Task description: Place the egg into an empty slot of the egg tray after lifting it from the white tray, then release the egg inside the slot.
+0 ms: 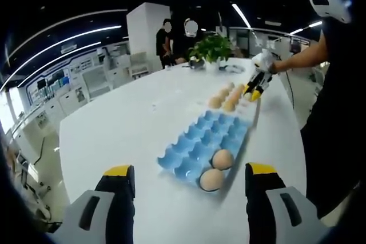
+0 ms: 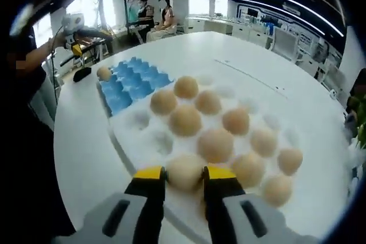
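In the right gripper view, the right hand-held gripper (image 2: 184,182) sits low over the white tray (image 2: 157,138), its two yellow-tipped jaws on either side of an egg (image 2: 184,171) at the near edge of the tray. The jaws look to be touching the egg's sides, though the fisheye makes it hard to be sure how firmly they pinch it. The egg rests in its hollow among many other tan eggs (image 2: 215,144) spread across the tray. Just beyond the white tray lies the blue egg tray (image 2: 132,84), its slots mostly empty, with one egg (image 2: 103,73) showing at its far end.

In the left gripper view, the left hand-held gripper (image 1: 190,178) hangs above the white table (image 1: 126,124) with its jaws spread wide and nothing between them. Ahead of it the blue egg tray holds two eggs (image 1: 217,168) in the near slots. Farther along, the right hand-held gripper reaches down to the white tray's eggs, held by a person's hand (image 1: 264,60). A potted plant (image 1: 211,48) stands at the far end of the table.
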Tool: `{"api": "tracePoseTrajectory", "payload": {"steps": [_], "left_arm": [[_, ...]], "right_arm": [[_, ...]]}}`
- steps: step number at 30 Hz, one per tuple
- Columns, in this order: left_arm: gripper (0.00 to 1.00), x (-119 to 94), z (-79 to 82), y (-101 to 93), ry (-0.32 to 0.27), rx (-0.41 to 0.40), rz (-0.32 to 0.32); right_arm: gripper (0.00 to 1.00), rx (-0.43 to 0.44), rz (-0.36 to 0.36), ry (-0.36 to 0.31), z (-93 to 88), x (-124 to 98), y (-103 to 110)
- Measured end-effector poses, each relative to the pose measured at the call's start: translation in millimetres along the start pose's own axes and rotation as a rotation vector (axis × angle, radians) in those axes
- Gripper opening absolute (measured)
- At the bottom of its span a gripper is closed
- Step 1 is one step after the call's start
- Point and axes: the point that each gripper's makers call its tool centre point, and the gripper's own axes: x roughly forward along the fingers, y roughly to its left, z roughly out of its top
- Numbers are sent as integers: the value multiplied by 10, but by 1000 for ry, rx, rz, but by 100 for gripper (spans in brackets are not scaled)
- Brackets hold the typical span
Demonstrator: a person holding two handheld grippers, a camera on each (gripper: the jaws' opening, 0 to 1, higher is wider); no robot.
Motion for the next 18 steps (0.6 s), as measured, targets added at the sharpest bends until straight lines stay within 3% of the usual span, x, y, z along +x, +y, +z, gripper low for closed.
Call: {"api": "tracePoseTrajectory", "payload": {"steps": [10,15,18], "left_arm": [[79,-26,-35,41,3,0,8],[79,-18,-24,35,0,2,8],[78,-13,-19,31,-4,1,5]], "right_arm": [[24,13,-27,45,39,-45,12],[24,-1,-33,22,146,-154,27],[24,41,-28,1,199,-180,14]]}}
